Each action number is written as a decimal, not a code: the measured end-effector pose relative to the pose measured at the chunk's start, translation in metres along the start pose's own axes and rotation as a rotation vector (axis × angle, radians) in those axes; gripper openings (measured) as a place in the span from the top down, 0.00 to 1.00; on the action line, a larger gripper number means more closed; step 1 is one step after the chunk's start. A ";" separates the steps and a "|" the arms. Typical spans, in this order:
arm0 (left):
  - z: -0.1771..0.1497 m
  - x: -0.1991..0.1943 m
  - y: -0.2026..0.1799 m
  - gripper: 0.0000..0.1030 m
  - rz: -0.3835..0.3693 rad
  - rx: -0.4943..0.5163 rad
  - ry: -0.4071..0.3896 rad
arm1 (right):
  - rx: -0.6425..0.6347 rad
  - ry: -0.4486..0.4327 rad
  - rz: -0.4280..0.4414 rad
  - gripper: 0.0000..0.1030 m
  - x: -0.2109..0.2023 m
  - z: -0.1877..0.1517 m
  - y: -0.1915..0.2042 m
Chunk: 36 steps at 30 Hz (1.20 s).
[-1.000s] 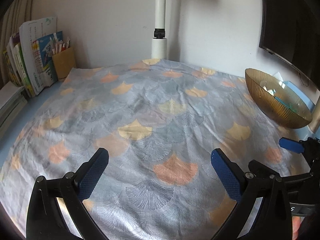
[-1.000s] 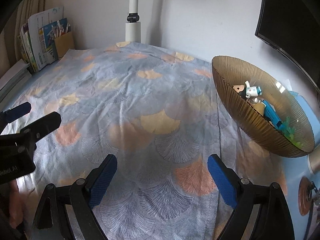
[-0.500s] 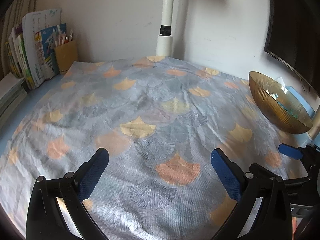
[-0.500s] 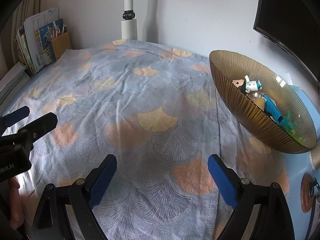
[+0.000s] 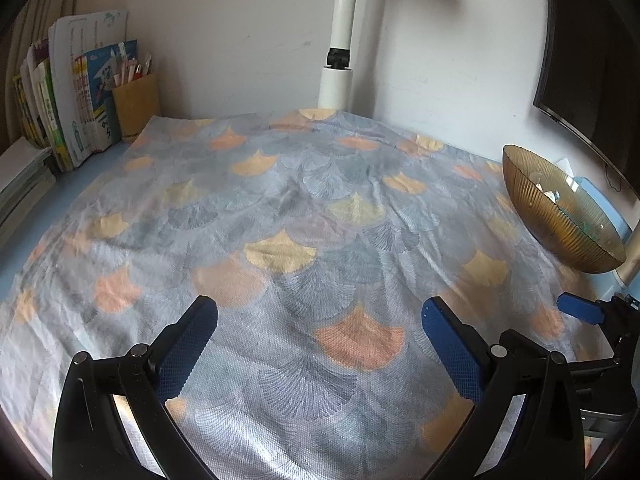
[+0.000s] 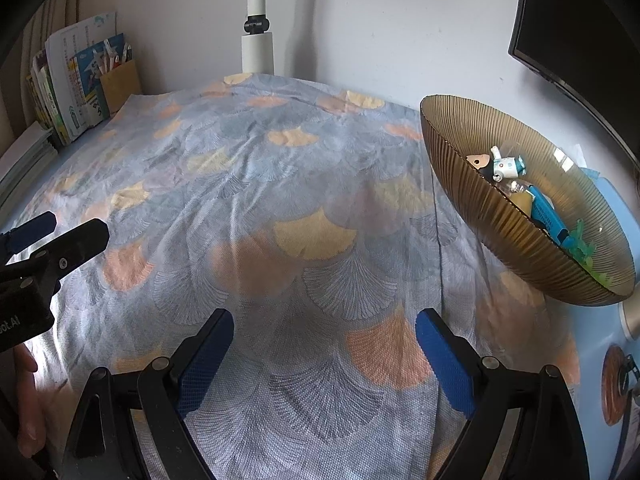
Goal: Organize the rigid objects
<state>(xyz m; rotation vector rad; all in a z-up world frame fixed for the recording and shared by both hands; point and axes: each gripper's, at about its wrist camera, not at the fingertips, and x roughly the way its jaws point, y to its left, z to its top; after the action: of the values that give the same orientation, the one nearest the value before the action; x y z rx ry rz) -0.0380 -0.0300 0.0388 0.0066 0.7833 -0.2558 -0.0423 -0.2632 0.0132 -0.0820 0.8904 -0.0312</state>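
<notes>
A home study or bedroom corner is showing here. A counter (image 5: 24, 240) is sitting against plain white walls, draped in a patterned cloth (image 5: 304, 240). Books (image 5: 76, 92) are standing along its far left edge beside a pen holder (image 5: 136, 106). A dark monitor (image 6: 580, 32) is hanging at the right, an amber ribbed bowl (image 6: 480, 200) is holding small toys (image 6: 506, 166), and a white pole (image 5: 340, 60) is rising at the back edge.
</notes>
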 end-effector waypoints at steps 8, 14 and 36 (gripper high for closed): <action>0.001 0.000 0.001 0.01 -0.002 -0.008 0.003 | -0.001 0.000 0.002 0.11 0.000 0.000 0.000; 0.001 0.001 0.001 0.01 0.000 -0.007 0.005 | -0.002 0.001 0.003 0.11 0.001 0.000 0.000; 0.002 0.007 0.011 0.01 0.003 -0.072 0.058 | 0.000 0.013 0.013 0.11 0.002 -0.001 0.000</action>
<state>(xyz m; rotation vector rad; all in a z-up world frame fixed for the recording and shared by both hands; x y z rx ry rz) -0.0288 -0.0212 0.0342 -0.0526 0.8494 -0.2255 -0.0420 -0.2634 0.0111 -0.0764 0.9040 -0.0197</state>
